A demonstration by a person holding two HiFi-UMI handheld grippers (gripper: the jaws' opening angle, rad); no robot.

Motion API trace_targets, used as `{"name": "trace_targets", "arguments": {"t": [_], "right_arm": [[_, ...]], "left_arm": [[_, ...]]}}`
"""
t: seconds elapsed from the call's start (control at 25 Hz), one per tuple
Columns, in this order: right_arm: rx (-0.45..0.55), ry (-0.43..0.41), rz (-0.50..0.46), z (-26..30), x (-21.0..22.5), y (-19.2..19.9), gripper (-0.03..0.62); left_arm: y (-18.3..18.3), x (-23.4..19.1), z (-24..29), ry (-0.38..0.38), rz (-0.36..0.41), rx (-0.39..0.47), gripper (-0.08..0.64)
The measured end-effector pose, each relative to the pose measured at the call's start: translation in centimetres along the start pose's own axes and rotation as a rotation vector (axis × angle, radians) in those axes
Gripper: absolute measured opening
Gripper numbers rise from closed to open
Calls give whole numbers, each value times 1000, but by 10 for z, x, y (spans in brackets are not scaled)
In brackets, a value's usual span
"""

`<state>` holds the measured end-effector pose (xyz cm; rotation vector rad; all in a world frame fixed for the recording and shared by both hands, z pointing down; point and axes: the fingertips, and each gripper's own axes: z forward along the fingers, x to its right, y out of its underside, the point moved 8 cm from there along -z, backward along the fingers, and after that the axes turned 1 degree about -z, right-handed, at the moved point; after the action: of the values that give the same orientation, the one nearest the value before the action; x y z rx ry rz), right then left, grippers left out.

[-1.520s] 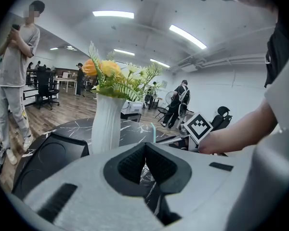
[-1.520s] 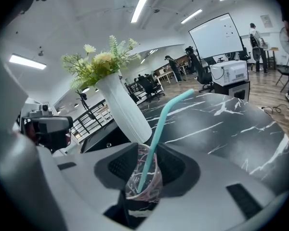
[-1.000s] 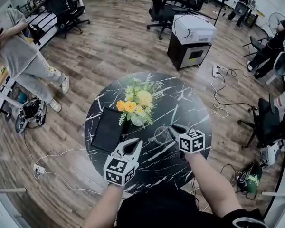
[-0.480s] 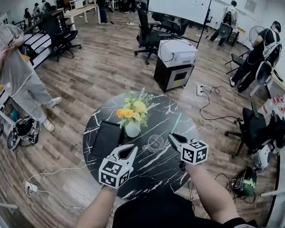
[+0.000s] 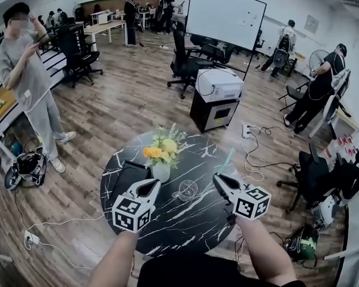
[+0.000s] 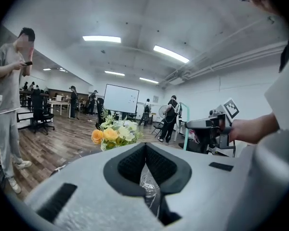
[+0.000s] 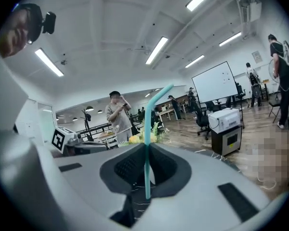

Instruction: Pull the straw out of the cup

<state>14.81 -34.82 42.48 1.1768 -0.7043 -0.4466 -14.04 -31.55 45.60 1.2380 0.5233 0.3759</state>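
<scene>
A clear plastic cup (image 5: 187, 190) stands on the round black marble table (image 5: 185, 235). My right gripper (image 5: 218, 179) hangs to the right of it and above it, shut on the teal straw (image 5: 227, 159). The straw is clear of the cup and points up and away. In the right gripper view the straw (image 7: 147, 170) runs upright between the pads, with its lower end free and its bent top above. My left gripper (image 5: 150, 185) hovers left of the cup, shut and holding nothing. The cup (image 6: 148, 184) shows through the gap under its jaws.
A white vase of yellow flowers (image 5: 161, 153) and a black tablet (image 5: 127, 176) sit on the table's far left. Beyond the table stands a printer on a black cabinet (image 5: 218, 99). A person (image 5: 30, 79) stands at the left. Cables (image 5: 257, 154) and office chairs lie around.
Both grippers have risen above the table, the right one more. The right gripper drew the straw up and to the right, away from the cup. The cup stayed put.
</scene>
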Motion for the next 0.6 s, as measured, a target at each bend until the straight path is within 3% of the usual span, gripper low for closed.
{"name": "trace_targets", "arguments": {"t": [0.36,0.6], "right_arm": [[102,-31,-88,-54,12,-32,29],[150,35,-78,-71,39,-25,26]], "left_arm": [[-30,22,6,-67,27,40,6],[-18,32,16,-102,2,16,6]]}}
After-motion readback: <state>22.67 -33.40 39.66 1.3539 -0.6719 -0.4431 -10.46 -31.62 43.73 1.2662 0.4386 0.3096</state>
